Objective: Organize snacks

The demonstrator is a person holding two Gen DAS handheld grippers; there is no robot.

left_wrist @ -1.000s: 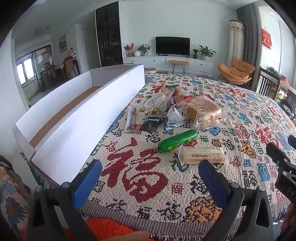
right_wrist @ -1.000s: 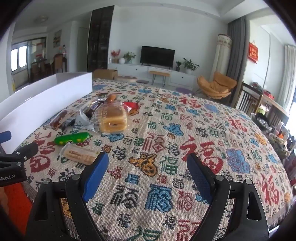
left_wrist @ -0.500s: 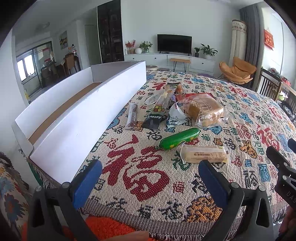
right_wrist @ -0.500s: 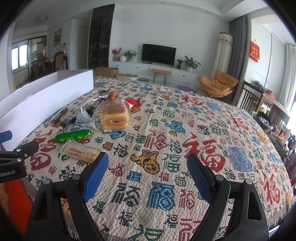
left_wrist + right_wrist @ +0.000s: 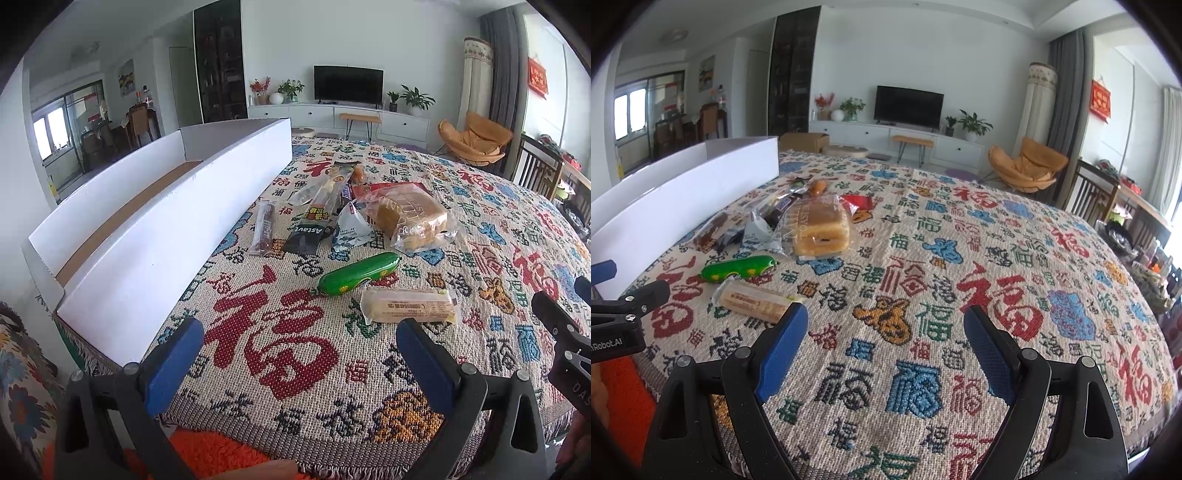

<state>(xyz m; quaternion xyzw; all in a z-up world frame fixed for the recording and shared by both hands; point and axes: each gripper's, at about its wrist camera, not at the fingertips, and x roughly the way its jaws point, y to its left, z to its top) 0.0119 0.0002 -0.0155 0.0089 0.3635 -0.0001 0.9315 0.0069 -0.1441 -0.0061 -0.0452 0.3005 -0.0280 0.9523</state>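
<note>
So nothing's grabbed yet: left gripper (image 5: 299,354) and right gripper (image 5: 884,338) both hang wide open. Next, probably the wrapped cake bar (image 5: 408,304) into the white box (image 5: 155,236).

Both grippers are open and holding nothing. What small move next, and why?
Probably ease the left gripper forward onto the wafer pack: it is the nearest snack, lying flat just ahead of the open jaws, and the white box beside it looks empty.
</note>
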